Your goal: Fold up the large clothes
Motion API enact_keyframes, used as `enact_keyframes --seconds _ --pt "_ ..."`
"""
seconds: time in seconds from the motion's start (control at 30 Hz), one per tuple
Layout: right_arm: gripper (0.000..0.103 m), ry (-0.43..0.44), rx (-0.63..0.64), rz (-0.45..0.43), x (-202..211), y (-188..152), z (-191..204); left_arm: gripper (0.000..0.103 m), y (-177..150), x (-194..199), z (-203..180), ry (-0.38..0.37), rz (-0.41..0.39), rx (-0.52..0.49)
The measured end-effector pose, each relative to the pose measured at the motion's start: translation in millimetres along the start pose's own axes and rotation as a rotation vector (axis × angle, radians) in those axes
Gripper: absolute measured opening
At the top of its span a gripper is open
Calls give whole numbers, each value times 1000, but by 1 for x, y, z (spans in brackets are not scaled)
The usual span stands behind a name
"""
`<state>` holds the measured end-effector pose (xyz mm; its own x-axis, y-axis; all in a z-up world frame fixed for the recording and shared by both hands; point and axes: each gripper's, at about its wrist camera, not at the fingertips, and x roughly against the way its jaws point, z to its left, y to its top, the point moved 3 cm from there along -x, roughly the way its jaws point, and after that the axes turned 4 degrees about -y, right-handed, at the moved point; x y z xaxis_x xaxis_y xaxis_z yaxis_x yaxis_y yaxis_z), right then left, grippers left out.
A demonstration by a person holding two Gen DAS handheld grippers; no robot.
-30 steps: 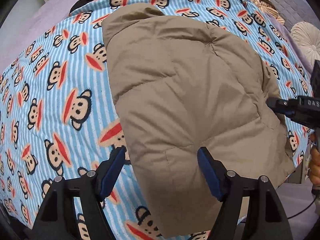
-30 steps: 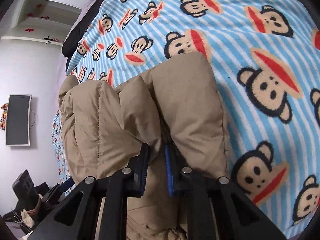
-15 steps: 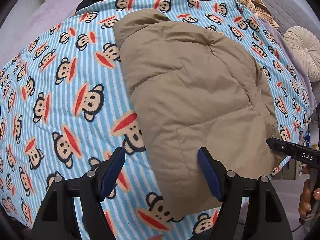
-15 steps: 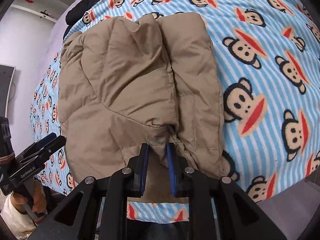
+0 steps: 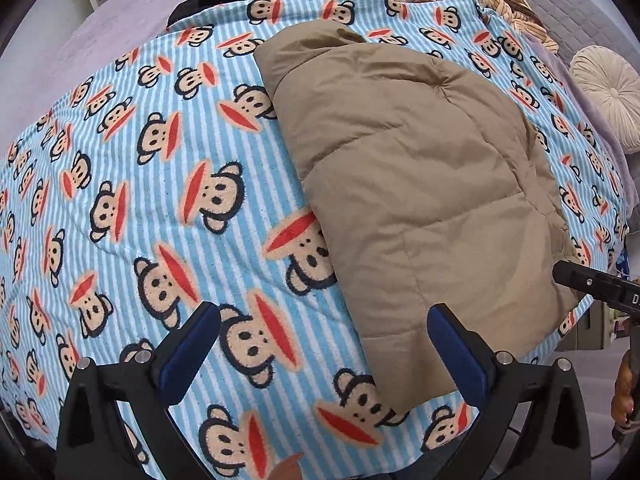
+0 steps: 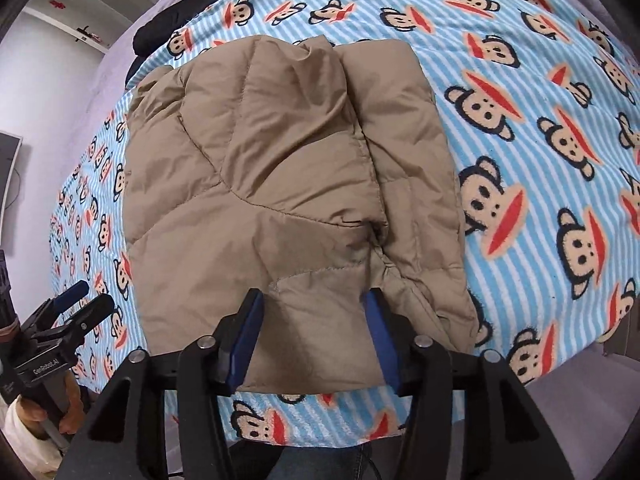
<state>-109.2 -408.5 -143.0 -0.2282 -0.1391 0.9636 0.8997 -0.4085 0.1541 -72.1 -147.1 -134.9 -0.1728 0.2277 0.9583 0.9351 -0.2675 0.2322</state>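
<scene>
Both the left hand-held gripper [image 5: 323, 350] and right hand-held gripper [image 6: 313, 334] have just opened wide and hold nothing, so the puffy tan jacket [image 6: 280, 184], folded at the bed's [image 6: 540, 60] near edge, may spring open or slide off.

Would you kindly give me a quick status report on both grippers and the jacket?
Left gripper open, nothing between its jaws. Right gripper jaws just opened, pads clear of the tan jacket. Jacket lies folded on the monkey-print blanket. Nothing in the way.

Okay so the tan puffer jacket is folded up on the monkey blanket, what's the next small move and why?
Probably draw both grippers back. The tan puffer jacket lies as a folded bundle on the monkey blanket; the left gripper and right gripper have just been opening, and neither pinches any fabric.
</scene>
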Motion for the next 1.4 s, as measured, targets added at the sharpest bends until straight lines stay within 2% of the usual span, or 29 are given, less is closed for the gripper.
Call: enact_keyframes --seconds 0.07,0.23,0.33,0.53,0.7,0.9,1.3,1.4 --pt "85 4 -2 -1 3 2 0 103 0 -3 0 -14 10 12" --pt "87 38 10 -7 8 20 -7 103 6 -12 -6 5 30 34" --pt "103 58 24 1 6 37 -16 103 13 -15 -8 10 40 59" --pt "103 83 53 19 -3 71 -35 103 27 -25 -14 40 57 88" --pt "103 68 69 43 -13 87 -52 103 35 -33 -21 11 70 116" --pt "103 -10 113 27 -16 99 -59 103 42 -37 -24 7 86 110" --pt "103 7 141 76 -35 105 -64 103 54 -50 -9 -113 127 155" --pt "103 49 137 114 -43 106 -67 103 55 -55 -10 -151 138 176"
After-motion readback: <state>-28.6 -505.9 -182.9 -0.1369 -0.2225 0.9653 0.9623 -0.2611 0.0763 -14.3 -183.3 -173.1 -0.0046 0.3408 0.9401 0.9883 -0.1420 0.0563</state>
